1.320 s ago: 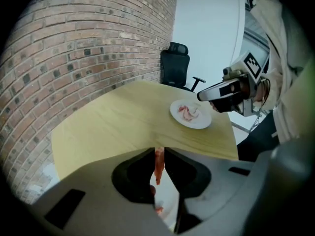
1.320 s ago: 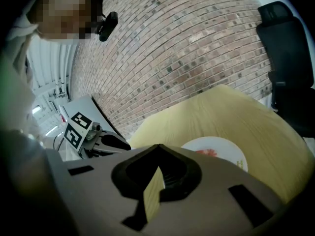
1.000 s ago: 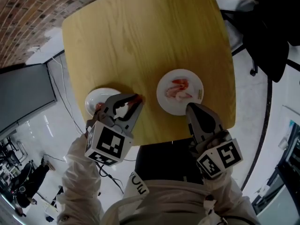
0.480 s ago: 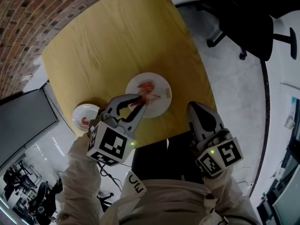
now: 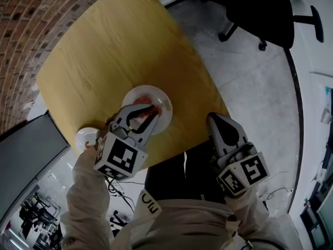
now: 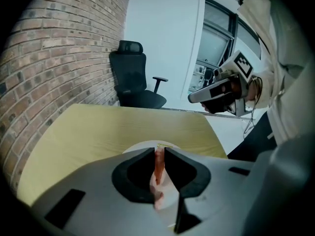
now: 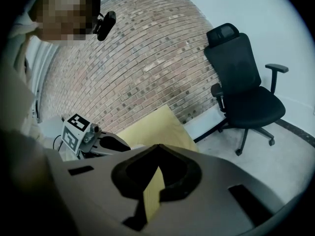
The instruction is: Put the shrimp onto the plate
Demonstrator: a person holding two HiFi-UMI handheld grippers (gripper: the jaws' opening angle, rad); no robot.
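Note:
An orange-pink shrimp is pinched between the jaws of my left gripper. In the head view the left gripper hangs over the white plate on the yellow wooden table, with the shrimp above the plate's middle. The plate shows just beyond the jaw tips, and more pink shrimp lies on it. My right gripper is shut and holds nothing. It is off the table's near right edge, over the floor.
A small white bowl sits at the table's near left edge, partly behind my left arm. A black office chair stands on the grey floor beyond the table. A brick wall runs along the far side.
My left gripper has carried the shrimp rightwards from beside the small bowl to over the plate. The right gripper has gone from the plate's near rim to past the table's edge.

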